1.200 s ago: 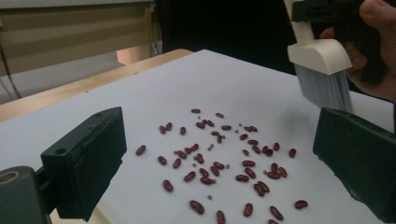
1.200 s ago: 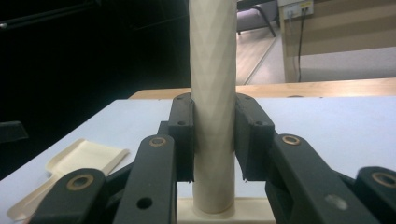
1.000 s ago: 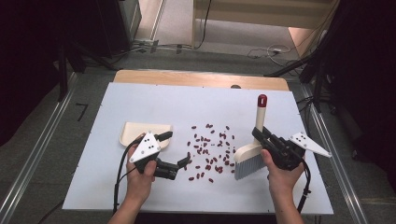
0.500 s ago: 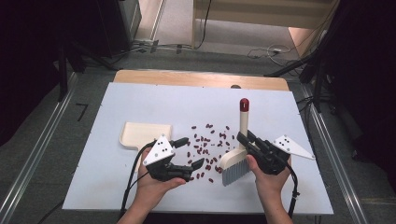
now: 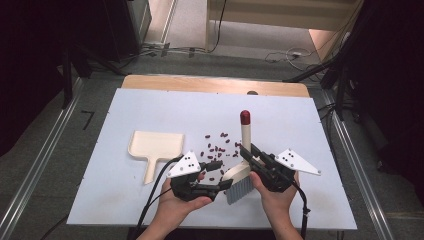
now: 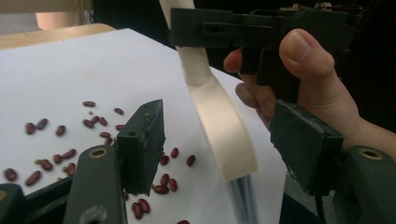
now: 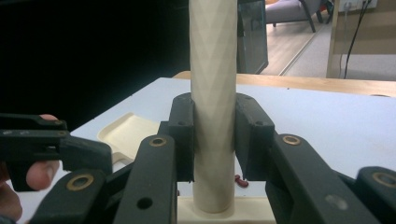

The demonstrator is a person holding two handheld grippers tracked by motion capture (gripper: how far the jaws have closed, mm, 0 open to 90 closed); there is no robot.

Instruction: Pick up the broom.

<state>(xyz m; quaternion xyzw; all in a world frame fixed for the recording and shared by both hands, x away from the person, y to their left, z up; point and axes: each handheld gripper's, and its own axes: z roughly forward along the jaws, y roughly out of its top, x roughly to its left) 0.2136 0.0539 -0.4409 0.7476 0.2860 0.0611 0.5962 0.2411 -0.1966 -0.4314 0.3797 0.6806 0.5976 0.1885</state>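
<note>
Both your hands have slid leftward over the counter [image 5: 150,100], and your left gripper [image 5: 222,184] has been closing, jaws apart around the brush [image 5: 239,177] head without pressing. Your right gripper [image 5: 248,156] clamps the brush handle, upright beside the beans [image 5: 216,150].

Our right gripper [image 7: 214,140] clamped on the brush handle [image 7: 212,93]

We look along our two black jaws, which rise from the bottom and press on either side of a cream, upright handle with a faint zigzag texture; the handle runs up out of the top edge and meets the cream brush base [image 7: 210,213] at the bottom. Just right of the handle's foot a red bean [image 7: 240,181] lies on the pale blue surface [image 7: 327,121]. At left, the other gripper [image 7: 56,144] reaches in level, a fingertip beneath it. Behind it lies the cream dustpan [image 7: 126,130]. Beyond the surface's wooden far edge we see a lit floor, with darkness at left.
</note>
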